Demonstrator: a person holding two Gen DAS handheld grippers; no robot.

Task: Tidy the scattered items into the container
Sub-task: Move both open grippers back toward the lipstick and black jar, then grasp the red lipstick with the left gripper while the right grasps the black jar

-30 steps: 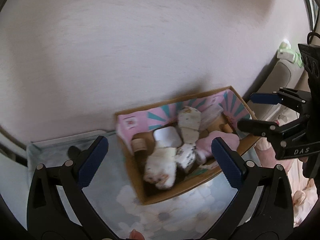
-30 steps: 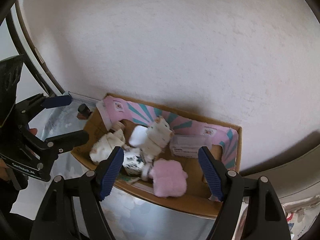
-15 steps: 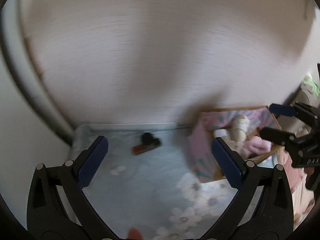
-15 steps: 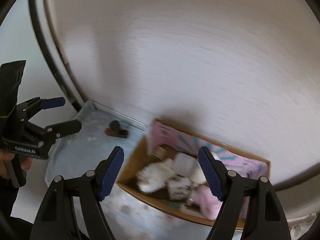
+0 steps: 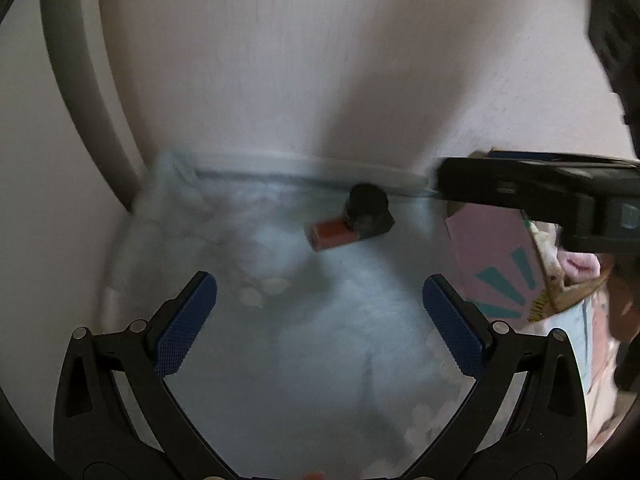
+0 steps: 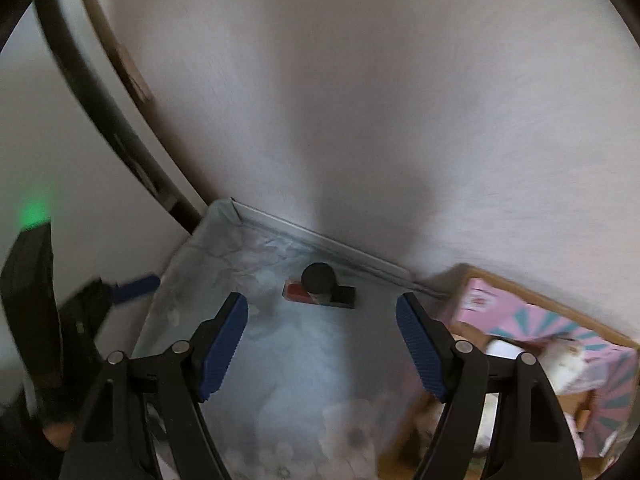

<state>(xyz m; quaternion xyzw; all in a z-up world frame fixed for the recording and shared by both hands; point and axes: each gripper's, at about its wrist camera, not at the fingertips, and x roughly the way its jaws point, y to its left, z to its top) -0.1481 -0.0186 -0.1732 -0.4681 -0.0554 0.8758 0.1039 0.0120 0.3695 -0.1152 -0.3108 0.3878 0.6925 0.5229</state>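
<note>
A small red-and-black item (image 5: 348, 226) with a round black knob lies on the pale blue floral cloth (image 5: 320, 360), close to the wall. My left gripper (image 5: 320, 320) hangs open above the cloth, short of the item and empty. My right gripper (image 6: 322, 344) is open too, with the item (image 6: 320, 288) just beyond its fingertips. The cardboard box (image 6: 540, 328) with pink and teal lining stands to the right and holds white and pink soft toys. In the left wrist view the box (image 5: 500, 264) sits at the right edge, partly hidden behind the right gripper (image 5: 460, 170).
A pale wall (image 6: 360, 120) rises right behind the cloth, with a white strip (image 5: 300, 160) along its foot. A dark curved bar (image 6: 100, 120) runs down the left. The left gripper (image 6: 120, 292) shows blurred at the left of the right wrist view.
Both grippers have swung left, away from over the box and down toward the red-and-black item. The box has slid to the right edge of both views. Both jaws stayed open.
</note>
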